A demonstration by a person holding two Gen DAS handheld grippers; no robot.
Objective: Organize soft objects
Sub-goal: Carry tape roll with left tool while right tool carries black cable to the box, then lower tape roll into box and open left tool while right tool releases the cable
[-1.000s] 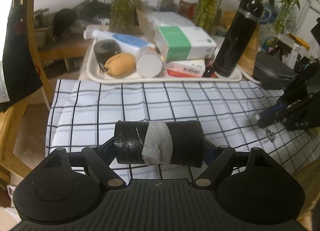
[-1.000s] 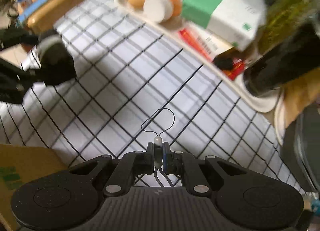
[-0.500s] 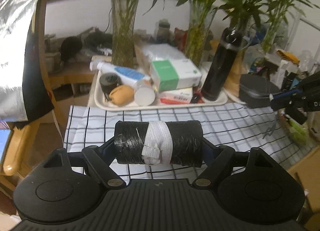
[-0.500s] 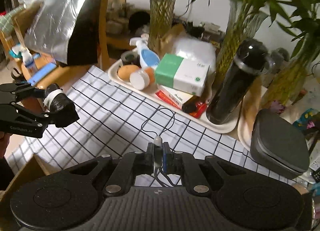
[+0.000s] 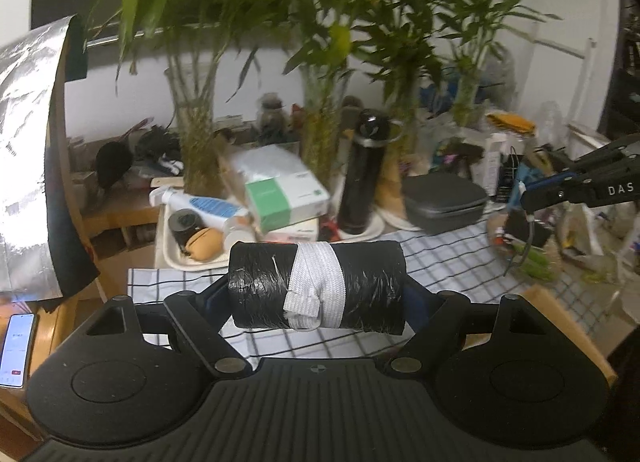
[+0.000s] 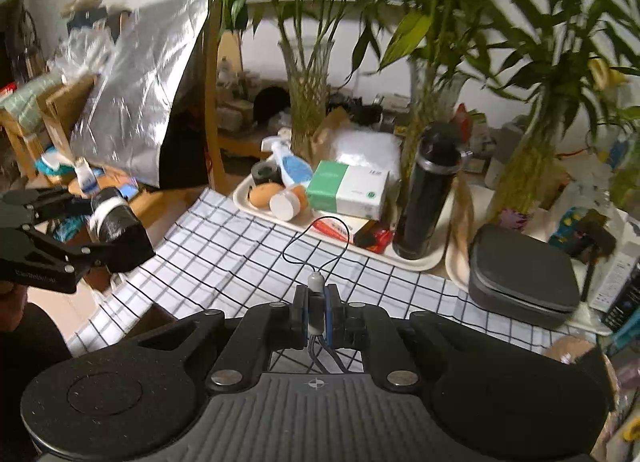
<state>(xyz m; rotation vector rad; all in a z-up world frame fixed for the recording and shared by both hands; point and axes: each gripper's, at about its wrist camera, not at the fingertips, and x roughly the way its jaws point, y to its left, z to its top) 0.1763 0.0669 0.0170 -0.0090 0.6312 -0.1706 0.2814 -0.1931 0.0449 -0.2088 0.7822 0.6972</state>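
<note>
— What's different from a second ago?

— Both hands have lifted well clear of the checked cloth [image 6: 240,250] on the desk; the view now takes in the plants and the tray [image 6: 416,262]. I'd judge both items are picked up and in transit.

— And the grips?

— The left gripper [image 5: 316,286] has its jaws wide, clamped end to end on the black roll [image 5: 316,285] (white band round its middle). The right gripper [image 6: 316,308] is nearly closed, pinching a thin looped cord [image 6: 320,238] by its small grey plug.

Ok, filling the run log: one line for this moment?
left hand-held gripper: shut on black roll | right hand-held gripper: shut on cord toggle | both above checked cloth
</note>
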